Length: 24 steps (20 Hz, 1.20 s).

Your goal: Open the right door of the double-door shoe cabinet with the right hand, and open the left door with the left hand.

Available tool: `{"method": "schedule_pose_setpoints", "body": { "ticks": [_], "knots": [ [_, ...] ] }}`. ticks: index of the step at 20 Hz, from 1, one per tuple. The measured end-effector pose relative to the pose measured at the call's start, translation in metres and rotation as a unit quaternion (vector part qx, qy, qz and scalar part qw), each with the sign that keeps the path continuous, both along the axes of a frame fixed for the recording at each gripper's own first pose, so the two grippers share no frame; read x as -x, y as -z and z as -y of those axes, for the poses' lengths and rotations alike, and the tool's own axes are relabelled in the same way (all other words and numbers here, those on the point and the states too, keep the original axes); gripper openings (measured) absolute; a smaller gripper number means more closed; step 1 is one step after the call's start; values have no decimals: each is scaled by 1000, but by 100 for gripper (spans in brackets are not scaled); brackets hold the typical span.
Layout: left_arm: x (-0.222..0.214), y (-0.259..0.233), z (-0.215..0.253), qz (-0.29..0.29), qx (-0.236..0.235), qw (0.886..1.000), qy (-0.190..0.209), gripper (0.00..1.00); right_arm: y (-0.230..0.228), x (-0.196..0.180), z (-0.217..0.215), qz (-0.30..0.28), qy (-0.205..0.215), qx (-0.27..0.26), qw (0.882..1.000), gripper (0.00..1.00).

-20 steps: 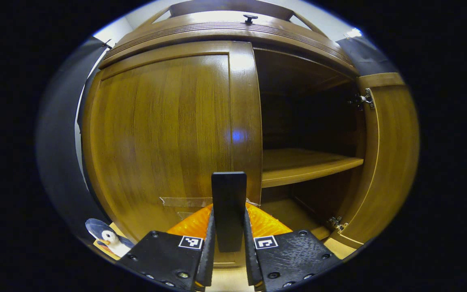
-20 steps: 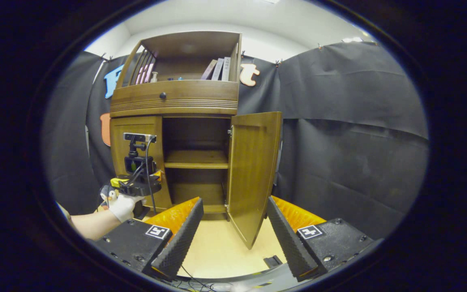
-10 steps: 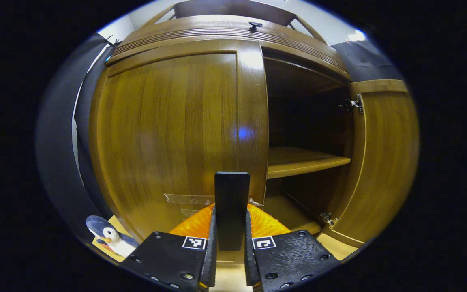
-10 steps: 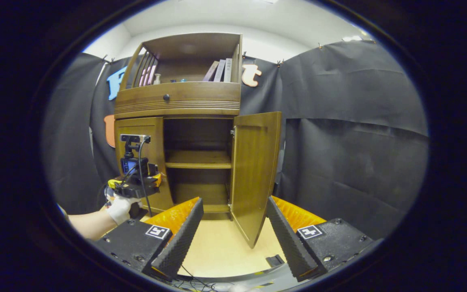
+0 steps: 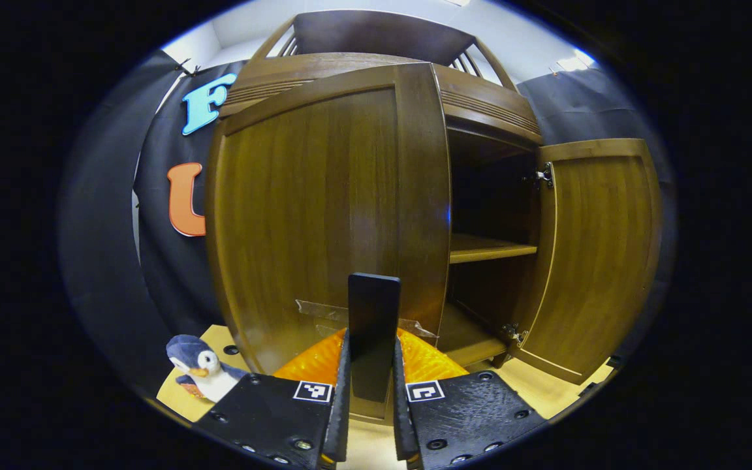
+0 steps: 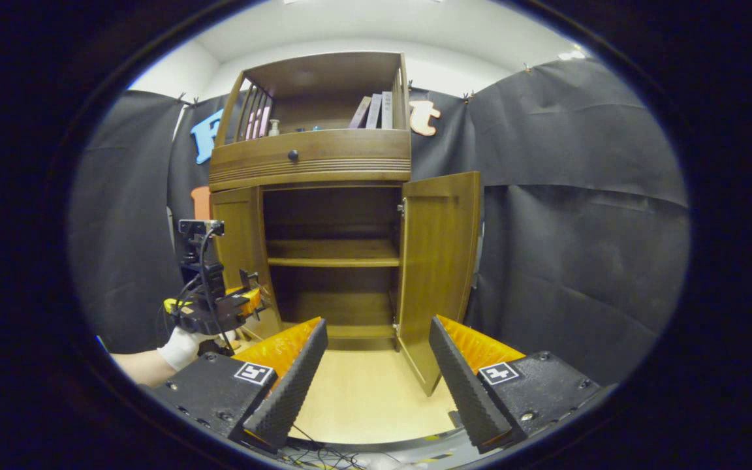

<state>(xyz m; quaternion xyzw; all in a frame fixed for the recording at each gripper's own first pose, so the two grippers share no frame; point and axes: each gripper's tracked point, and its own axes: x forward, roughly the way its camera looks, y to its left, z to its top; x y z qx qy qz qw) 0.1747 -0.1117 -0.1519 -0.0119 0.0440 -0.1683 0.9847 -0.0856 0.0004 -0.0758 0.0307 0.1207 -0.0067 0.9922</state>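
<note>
Left gripper (image 5: 371, 418) clamped on dark handle (image 5: 373, 326), apparently fixed to left door (image 5: 324, 215) near free edge. Door partly swung out. Right door (image 6: 438, 261), 3 o'clock, wide open; right gripper (image 6: 376, 375) agape, empty. Door rigid, hinged: pull along arc.

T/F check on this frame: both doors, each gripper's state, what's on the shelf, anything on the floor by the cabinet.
1. The right door is shut. False: it stands wide open.
2. The left gripper is shut on the black handle. True.
3. The right gripper grips the right door. False: it is open, holding nothing.
4. The shelf holds shoes. False: it looks bare.
5. A toy penguin sits on the floor left of the cabinet. True.
</note>
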Motion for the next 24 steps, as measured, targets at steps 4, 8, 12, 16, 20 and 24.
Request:
{"method": "schedule_pose_setpoints", "body": {
  "ticks": [4, 8, 12, 16, 20, 24],
  "knots": [
    [21, 2, -26, -2, -3, 1000, -21, 27, 3, 4, -5, -4, -19, -4, 1000, 99],
    [39, 4, -56, -3, -12, 999, -42, 26, 3, 5, -13, -3, -38, -13, 999, 100],
    [51, 6, -86, -5, -25, 998, -66, 26, 3, 7, -20, 0, -55, -14, 998, 100],
    [62, 6, -114, -9, -27, 996, -90, 18, 3, 7, -24, 0, -66, -17, 998, 100],
    [59, 8, -130, -11, -27, 996, -89, 10, 2, 6, -31, 3, -77, -17, 997, 100],
    [55, 11, -165, -9, -18, 992, -124, 1, 1, 9, -34, 3, -84, -17, 996, 100]
  ]
}}
